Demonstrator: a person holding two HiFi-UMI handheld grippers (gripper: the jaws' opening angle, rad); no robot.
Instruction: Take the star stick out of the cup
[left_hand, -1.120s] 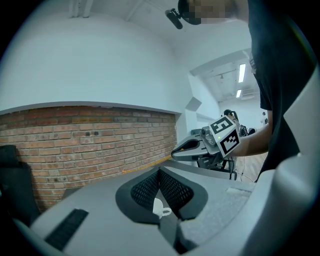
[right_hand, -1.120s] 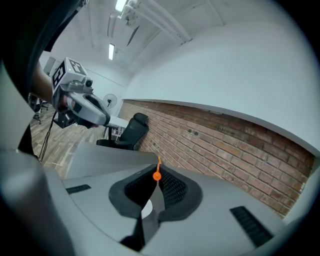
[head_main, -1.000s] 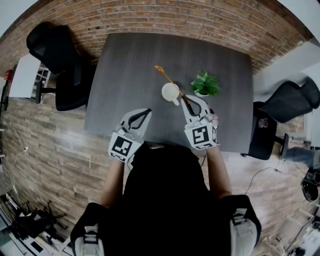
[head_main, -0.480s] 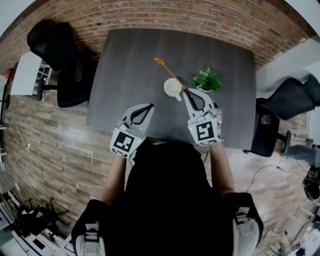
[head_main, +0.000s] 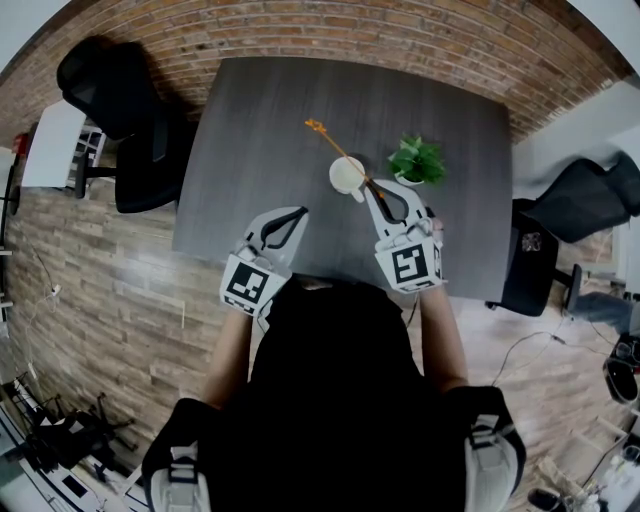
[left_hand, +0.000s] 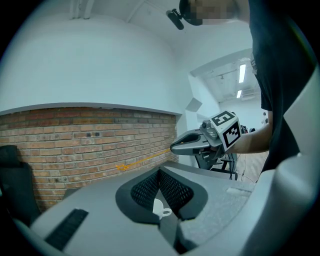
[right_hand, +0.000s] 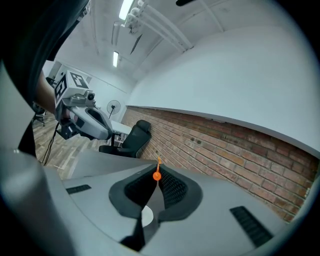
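A white cup (head_main: 346, 174) stands on the dark table (head_main: 262, 120), seen small between the jaws in the left gripper view (left_hand: 159, 208). The orange star stick (head_main: 334, 149) slants up-left over the cup, star end farthest from me. My right gripper (head_main: 372, 190) is shut on the stick's near end just beside the cup; in the right gripper view the stick (right_hand: 157, 174) rises from between the shut jaws above the cup (right_hand: 145, 215). My left gripper (head_main: 297, 213) hovers near the table's front edge, shut and holding nothing. Whether the stick still touches the cup is unclear.
A small green potted plant (head_main: 416, 163) sits right of the cup, close to the right gripper. Black office chairs stand at the table's left (head_main: 118, 98) and right (head_main: 578, 203). A brick wall (left_hand: 90, 145) runs behind the table.
The view shifted slightly. The right gripper keeps its hold on the stick beside the cup, and the star end has swung a little to the left. The left gripper has barely moved.
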